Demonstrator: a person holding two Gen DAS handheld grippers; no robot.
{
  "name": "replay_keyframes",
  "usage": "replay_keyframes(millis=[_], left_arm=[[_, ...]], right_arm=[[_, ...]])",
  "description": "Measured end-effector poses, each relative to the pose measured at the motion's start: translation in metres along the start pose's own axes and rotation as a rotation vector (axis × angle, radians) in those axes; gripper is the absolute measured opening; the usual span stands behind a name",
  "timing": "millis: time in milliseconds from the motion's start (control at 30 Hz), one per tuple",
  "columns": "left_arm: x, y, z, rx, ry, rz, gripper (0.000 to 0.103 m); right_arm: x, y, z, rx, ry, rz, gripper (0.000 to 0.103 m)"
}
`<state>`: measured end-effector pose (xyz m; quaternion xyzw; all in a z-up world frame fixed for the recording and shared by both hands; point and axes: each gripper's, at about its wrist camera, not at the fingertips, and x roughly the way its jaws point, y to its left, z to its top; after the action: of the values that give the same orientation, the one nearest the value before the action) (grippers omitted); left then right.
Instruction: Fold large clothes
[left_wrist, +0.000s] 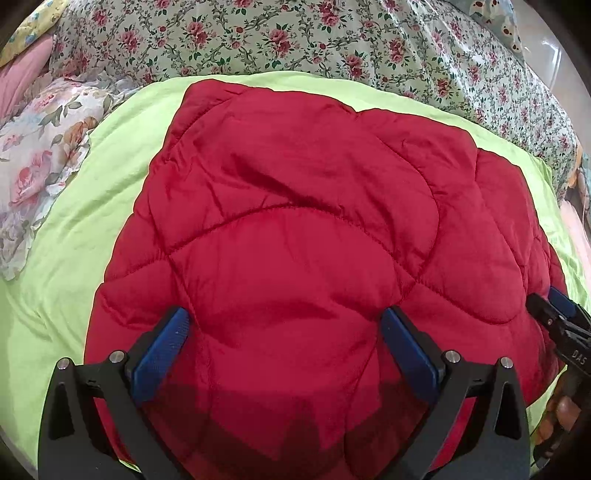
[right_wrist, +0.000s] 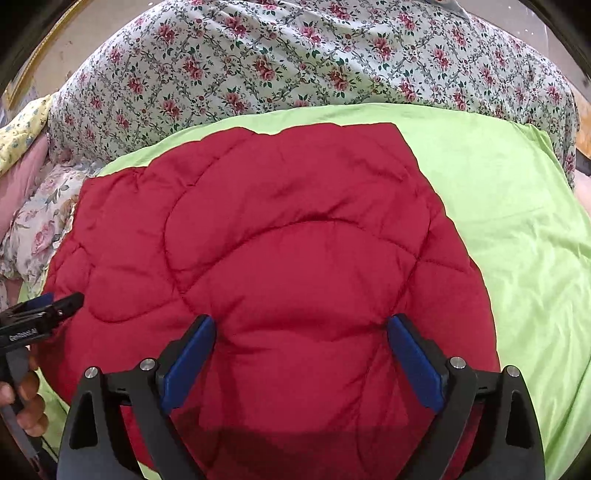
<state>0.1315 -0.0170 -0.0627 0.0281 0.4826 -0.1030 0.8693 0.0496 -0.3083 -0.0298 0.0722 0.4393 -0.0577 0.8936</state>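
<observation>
A red quilted padded garment (left_wrist: 303, 229) lies spread flat on a lime green sheet (left_wrist: 74, 258); it also fills the right wrist view (right_wrist: 280, 236). My left gripper (left_wrist: 284, 332) is open, its blue pads (left_wrist: 166, 343) wide apart over the garment's near part, holding nothing. My right gripper (right_wrist: 301, 336) is open too, pads (right_wrist: 413, 358) spread over the near edge of the garment. Each gripper shows in the other's view: the right one at the right edge (left_wrist: 554, 314), the left one at the left edge (right_wrist: 48, 314). Whether the fingertips touch the fabric is unclear.
The green sheet (right_wrist: 517, 240) lies on a bed with a floral cover (left_wrist: 332, 40) (right_wrist: 295, 62). A floral pillow (left_wrist: 44, 158) and pink cloth (left_wrist: 22, 74) sit at the left. Bare green sheet extends to the garment's right in the right wrist view.
</observation>
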Motion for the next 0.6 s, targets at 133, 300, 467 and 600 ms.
replay_keyframes(millis=[133, 300, 467, 600], left_arm=[[-0.003, 0.001, 0.000, 0.001, -0.002, -0.003, 0.103], [-0.010, 0.003, -0.004, -0.002, 0.000, -0.005, 0.103], [-0.028, 0.005, -0.013, -0.003, -0.013, -0.006, 0.103], [-0.043, 0.007, -0.025, 0.003, -0.019, -0.006, 0.103]], right_arm=[[0.003, -0.005, -0.001, 0.015, 0.000, 0.016, 0.098], [0.005, -0.006, -0.001, 0.017, -0.005, 0.020, 0.098], [0.007, -0.008, 0.000, 0.022, -0.006, 0.027, 0.098], [0.006, -0.008, -0.001, 0.026, -0.007, 0.027, 0.098]])
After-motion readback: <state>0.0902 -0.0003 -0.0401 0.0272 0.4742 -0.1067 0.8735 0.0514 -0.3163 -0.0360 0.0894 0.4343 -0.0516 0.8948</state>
